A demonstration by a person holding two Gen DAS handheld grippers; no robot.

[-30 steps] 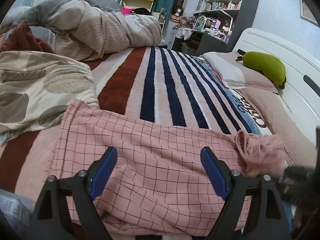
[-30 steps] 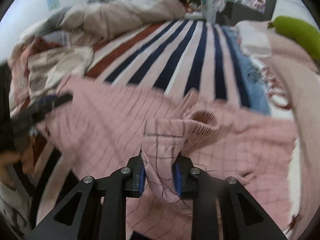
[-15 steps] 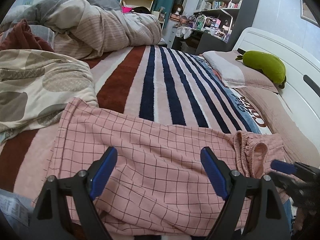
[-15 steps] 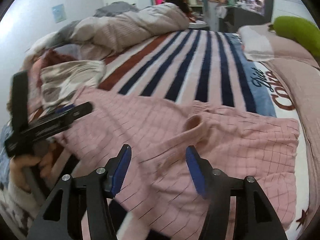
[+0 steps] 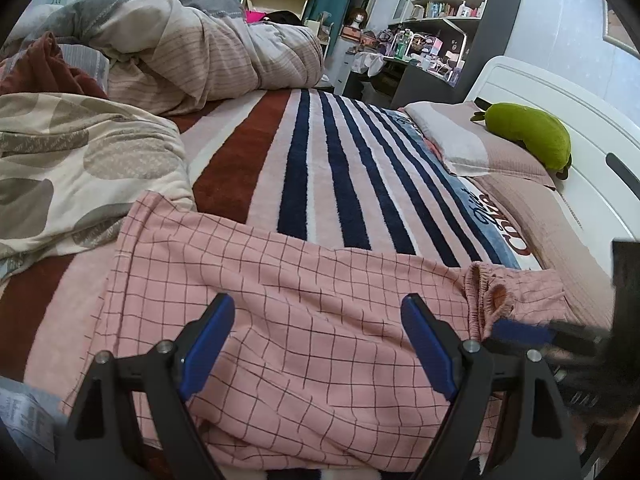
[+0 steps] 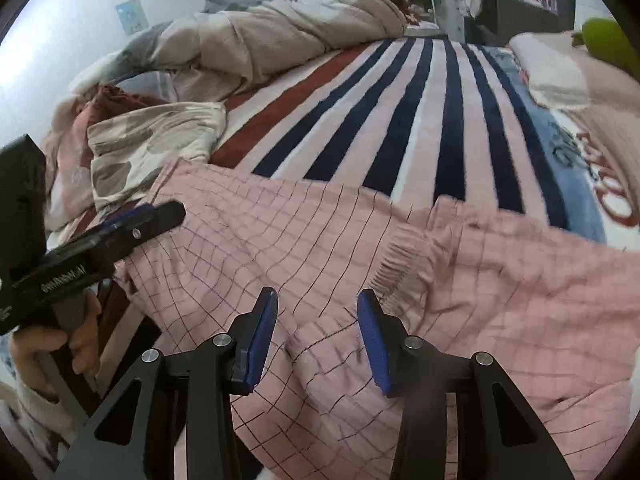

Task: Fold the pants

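Pink checked pants [image 5: 300, 300] lie spread across the striped bed, their gathered waistband [image 5: 486, 292] to the right. My left gripper [image 5: 318, 304] hovers open over the leg part, nothing between its blue pads. In the right wrist view my right gripper [image 6: 318, 296] stands low over the pants [image 6: 320, 240] just short of the waistband [image 6: 404, 256]. Its jaws are closing, with a low ridge of cloth under the gap, and the pads do not press on it. A hand holds the left gripper [image 6: 152, 216] at the left edge.
A striped blanket [image 5: 340, 168] covers the bed. A spotted quilt [image 5: 80, 168] and rumpled duvet [image 5: 192, 64] lie left and behind. Pillows [image 5: 472, 148] with a green plush [image 5: 532, 136] sit by the white headboard [image 5: 580, 128] at right. Shelves [image 5: 440, 12] stand beyond.
My right gripper let go of the bunched waistband, which dropped flat onto the bed. Its jaws spread wide, then narrowed, as it shifted over the cloth. The left gripper stayed still.
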